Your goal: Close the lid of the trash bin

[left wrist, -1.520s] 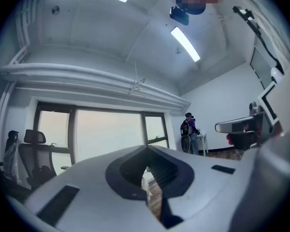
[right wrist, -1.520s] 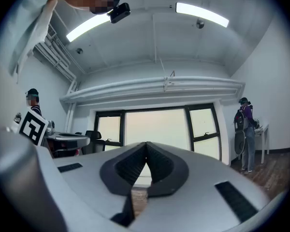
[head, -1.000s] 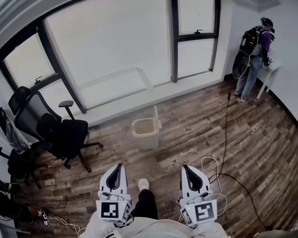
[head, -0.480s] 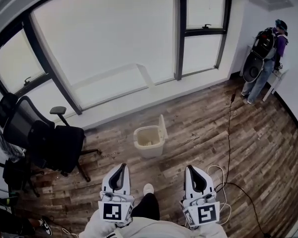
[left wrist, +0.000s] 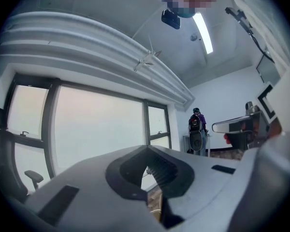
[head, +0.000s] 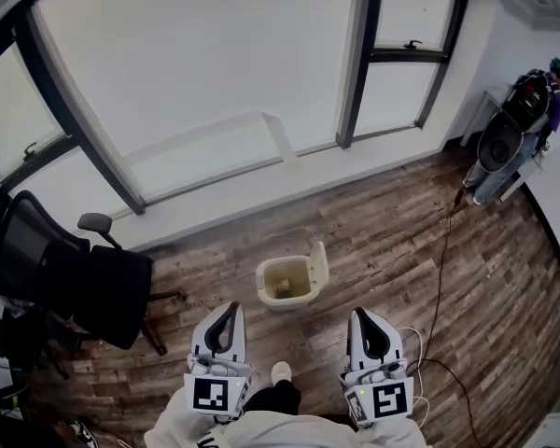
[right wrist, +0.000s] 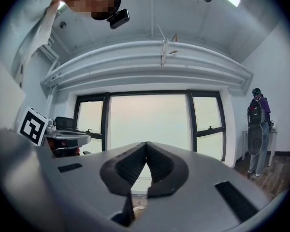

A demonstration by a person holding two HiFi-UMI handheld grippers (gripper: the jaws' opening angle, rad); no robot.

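One bin on the floor ahead of you, mouth up, brownish contents indistinct, lid standing upright on its right edge; your left gripper and right gripper both pinched together, empty.

I cannot tell what lies inside the trash bin: it is too small. The office chair on my left is cut off by the head view's edge.

One bin, perhaps two chairs
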